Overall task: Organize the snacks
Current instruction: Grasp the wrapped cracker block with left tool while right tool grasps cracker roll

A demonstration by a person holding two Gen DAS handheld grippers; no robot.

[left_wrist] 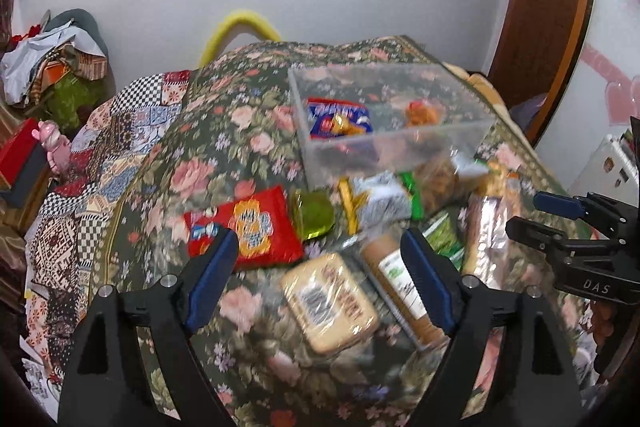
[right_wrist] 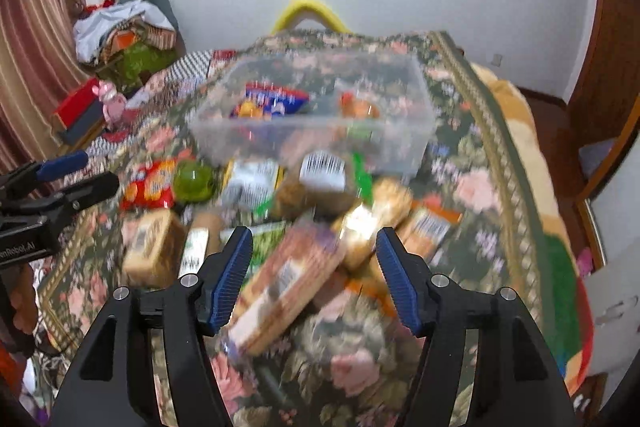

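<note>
Left gripper [left_wrist: 320, 251]: jaws apart, nothing clamped, above biscuit pack [left_wrist: 330, 303].
Right gripper [right_wrist: 314, 247]: jaws apart, nothing clamped, over long wafer pack [right_wrist: 288, 283].
Bin [left_wrist: 400, 143]: at 12 o'clock of snack pile, held blue packet [left_wrist: 338, 119].
Red packet [left_wrist: 248, 225]: at 9 o'clock of pile, on floral cloth [left_wrist: 224, 155].

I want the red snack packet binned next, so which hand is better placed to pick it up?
Left. The red snack packet lies just ahead of the left tool, by its left finger, jaws open. The right tool hangs over the long biscuit pack, farther off.
</note>
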